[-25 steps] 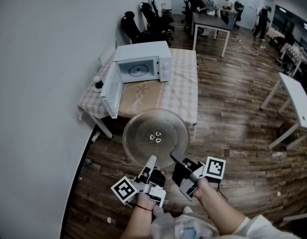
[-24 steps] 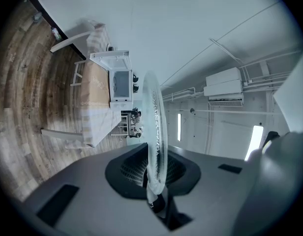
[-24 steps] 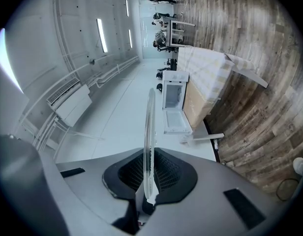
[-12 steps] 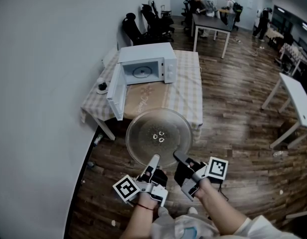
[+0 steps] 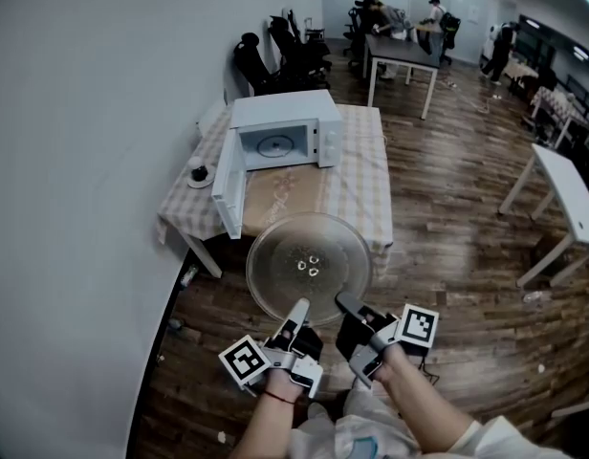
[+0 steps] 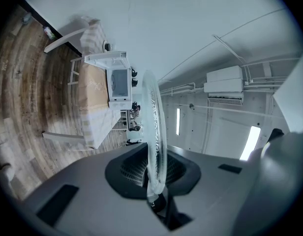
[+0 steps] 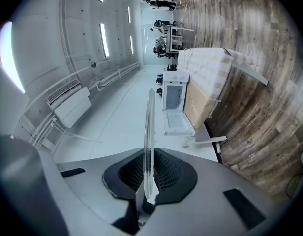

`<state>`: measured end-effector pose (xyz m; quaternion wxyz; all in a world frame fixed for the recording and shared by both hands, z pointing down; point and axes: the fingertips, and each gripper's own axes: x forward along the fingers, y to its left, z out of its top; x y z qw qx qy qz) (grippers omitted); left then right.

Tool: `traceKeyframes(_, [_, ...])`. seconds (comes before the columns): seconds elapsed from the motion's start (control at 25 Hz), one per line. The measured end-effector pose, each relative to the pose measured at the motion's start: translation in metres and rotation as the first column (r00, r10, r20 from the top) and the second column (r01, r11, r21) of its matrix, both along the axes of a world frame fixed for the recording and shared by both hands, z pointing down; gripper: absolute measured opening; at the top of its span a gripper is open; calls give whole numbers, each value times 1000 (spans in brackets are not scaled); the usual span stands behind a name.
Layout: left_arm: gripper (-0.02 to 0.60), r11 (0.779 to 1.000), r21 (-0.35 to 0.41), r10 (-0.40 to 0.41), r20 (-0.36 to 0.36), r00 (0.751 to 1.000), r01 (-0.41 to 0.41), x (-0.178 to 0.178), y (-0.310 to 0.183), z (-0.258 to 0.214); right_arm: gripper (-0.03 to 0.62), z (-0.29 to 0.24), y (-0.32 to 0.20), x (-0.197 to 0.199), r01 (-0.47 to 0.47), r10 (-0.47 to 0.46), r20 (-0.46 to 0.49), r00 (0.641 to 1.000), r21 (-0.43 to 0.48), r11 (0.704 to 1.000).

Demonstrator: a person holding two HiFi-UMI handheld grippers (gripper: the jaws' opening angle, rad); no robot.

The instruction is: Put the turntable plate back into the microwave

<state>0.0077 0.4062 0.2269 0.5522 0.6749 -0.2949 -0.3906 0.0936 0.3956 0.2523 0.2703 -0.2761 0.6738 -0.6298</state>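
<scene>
The left hand-held gripper is clamped tight on the near rim of the glass turntable plate. Just beside it, the right hand-held gripper pinches the same rim. The plate hangs about level in the air at the near edge of the checked counter, well apart from the white microwave, whose door stands open.

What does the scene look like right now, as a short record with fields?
microwave: white, door open, stands on the table
turntable plate: clear glass, held roughly level, outside the microwave
left gripper: shut on the plate's near rim
right gripper: shut on the near rim, beside the left gripper
</scene>
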Motion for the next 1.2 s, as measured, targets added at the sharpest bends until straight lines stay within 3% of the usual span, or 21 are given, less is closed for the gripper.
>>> traceKeyframes(0.56, [28, 999, -2, -33, 9, 999, 33, -17, -52, 4, 48, 7, -55, -19, 32, -32, 30, 999, -4, 999])
traceKeyframes(1.2, [28, 997, -38, -70, -3, 998, 70, -23, -169, 26, 48, 29, -174, -26, 73, -72, 25, 997, -30, 997])
